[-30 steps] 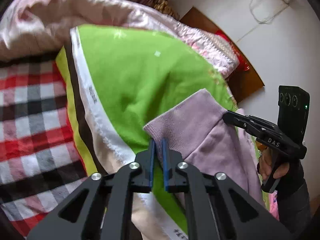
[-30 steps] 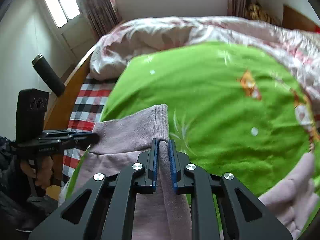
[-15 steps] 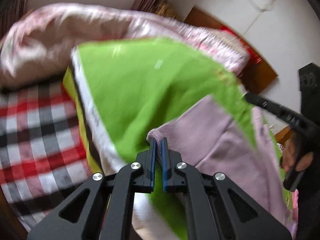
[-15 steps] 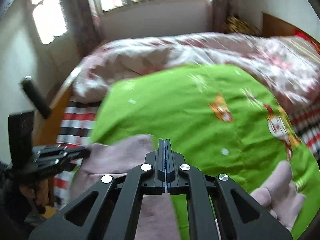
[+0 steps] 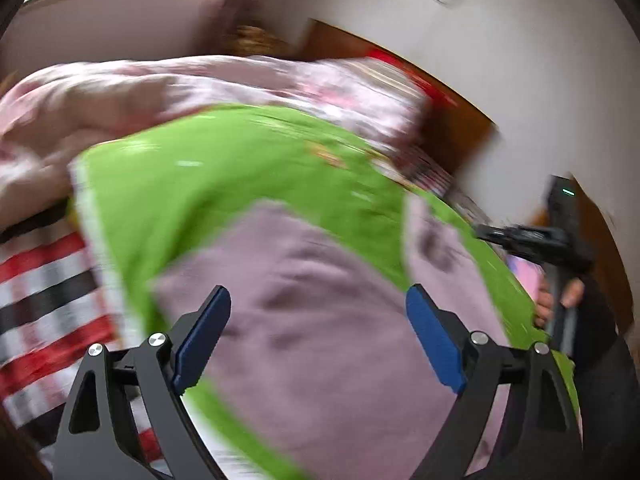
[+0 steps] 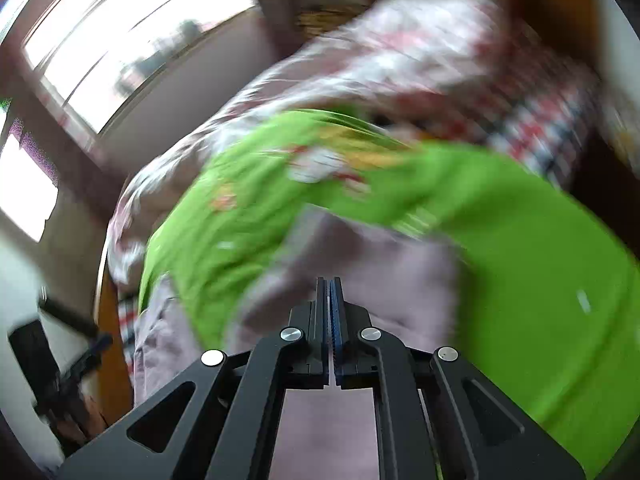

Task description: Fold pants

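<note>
Pants [image 5: 320,320], pale pink, lie spread on the green blanket [image 5: 240,168] over the bed, close in front of both grippers. The left gripper [image 5: 318,332] hangs above them with its jaws spread wide and nothing between them. The right gripper [image 6: 329,304] has its jaws pressed together — whether any cloth is caught there the blur hides. This looks like the gap between one fold and the next. The next move calls for finding a fresh edge, likely the far end of the legs [image 6: 360,256], and pinching it cleanly with both grippers — through all layers, so the fold carries over evenly.
</note>
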Available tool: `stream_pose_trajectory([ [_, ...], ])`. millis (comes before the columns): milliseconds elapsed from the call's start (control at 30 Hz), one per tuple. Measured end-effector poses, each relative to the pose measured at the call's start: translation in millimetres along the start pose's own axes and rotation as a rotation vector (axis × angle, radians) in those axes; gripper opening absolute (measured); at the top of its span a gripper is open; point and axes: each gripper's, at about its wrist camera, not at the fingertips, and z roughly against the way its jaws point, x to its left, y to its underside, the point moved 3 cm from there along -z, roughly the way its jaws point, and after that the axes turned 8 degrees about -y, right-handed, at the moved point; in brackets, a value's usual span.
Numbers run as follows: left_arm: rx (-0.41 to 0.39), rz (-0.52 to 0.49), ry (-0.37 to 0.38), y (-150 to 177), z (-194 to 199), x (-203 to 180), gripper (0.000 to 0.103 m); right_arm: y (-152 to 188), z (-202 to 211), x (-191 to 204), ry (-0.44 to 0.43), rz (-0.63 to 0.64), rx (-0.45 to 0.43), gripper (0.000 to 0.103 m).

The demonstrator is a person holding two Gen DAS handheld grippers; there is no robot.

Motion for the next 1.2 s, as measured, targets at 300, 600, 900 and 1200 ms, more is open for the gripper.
stream_pose_trajectory([
  [300, 0.175, -0.124, 0.016, 44, -58, -56, 0.09, 43, 5, -66, -0.19, -0.269, 0.009, 0.008],
  [600, 0.19, -0.158, 0.111, -17, -54, -103, 0.101, 70, 31, -73, -0.114, -0.276, 0.0, 0.008],
  [900, 0.405, -0.465, -0.099, -43, -193, -261, 0.101, 106, 68, -73, -0.01, -0.233, -0.026, 0.008],
  [1200, 0.39, -0.563, -0.285, -26, -233, -286, 0.081, 118, 70, -95, -0.121, -0.262, -0.061, 0.008],
])
